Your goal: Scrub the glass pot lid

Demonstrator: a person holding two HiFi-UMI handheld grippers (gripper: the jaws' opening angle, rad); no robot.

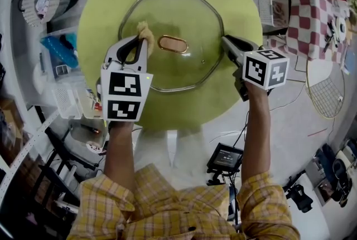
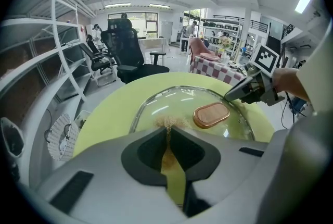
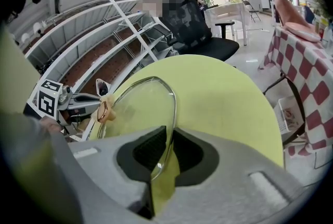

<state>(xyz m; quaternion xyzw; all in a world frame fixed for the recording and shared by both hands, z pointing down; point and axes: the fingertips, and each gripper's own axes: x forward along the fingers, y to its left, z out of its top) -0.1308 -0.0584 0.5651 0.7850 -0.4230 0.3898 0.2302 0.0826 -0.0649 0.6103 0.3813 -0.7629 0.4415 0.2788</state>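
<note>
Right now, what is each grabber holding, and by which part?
The left gripper pinches a tan scrubber by one end; the right gripper clamps the glass lid by its metal rim.

No word, brand or number can be read anywhere. The only signs are black-and-white square code markers. Two stand on the cube [image 1: 124, 95] of the left gripper [image 1: 142, 38], one on each visible face. Two more stand on the cube [image 1: 266, 69] of the right gripper [image 1: 224, 39]. Each gripper view shows the other gripper's marker, also without letters. A small screen [image 1: 226, 157] on the floor is lit, but its print is too small to make out.
</note>
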